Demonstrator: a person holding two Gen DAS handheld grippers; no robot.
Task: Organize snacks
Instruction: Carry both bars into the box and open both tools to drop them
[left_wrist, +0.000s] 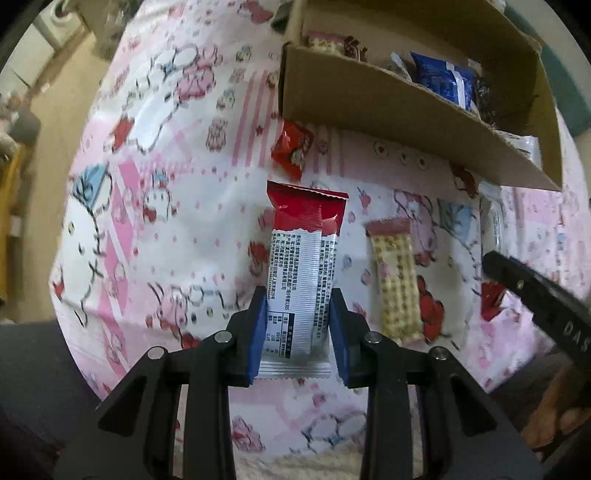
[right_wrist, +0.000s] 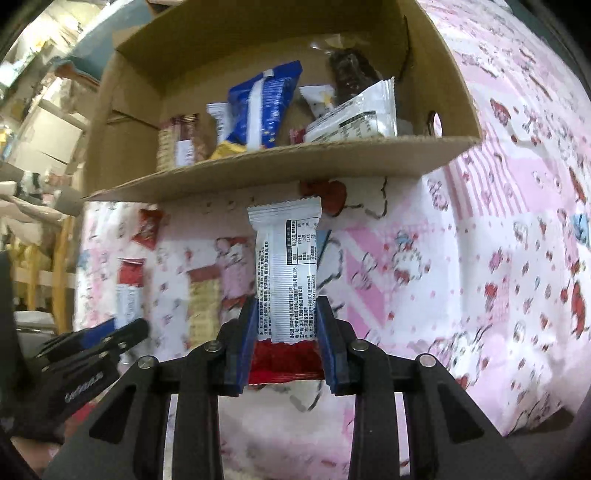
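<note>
A red-and-silver foil snack bar (left_wrist: 301, 273) sat clenched between the blue pads of the left gripper (left_wrist: 298, 317) at the centre of the left wrist frame. A second red-and-silver foil bar (right_wrist: 286, 280) was likewise pinched by the right gripper (right_wrist: 286, 332) at the centre of the right wrist frame. Right of the first bar lay a pale checkered wafer packet (left_wrist: 395, 280) on the pink cartoon-print cloth (left_wrist: 166, 192). The brown cardboard box (left_wrist: 388, 122), upper right, held a blue packet (left_wrist: 443, 79) and others.
</note>
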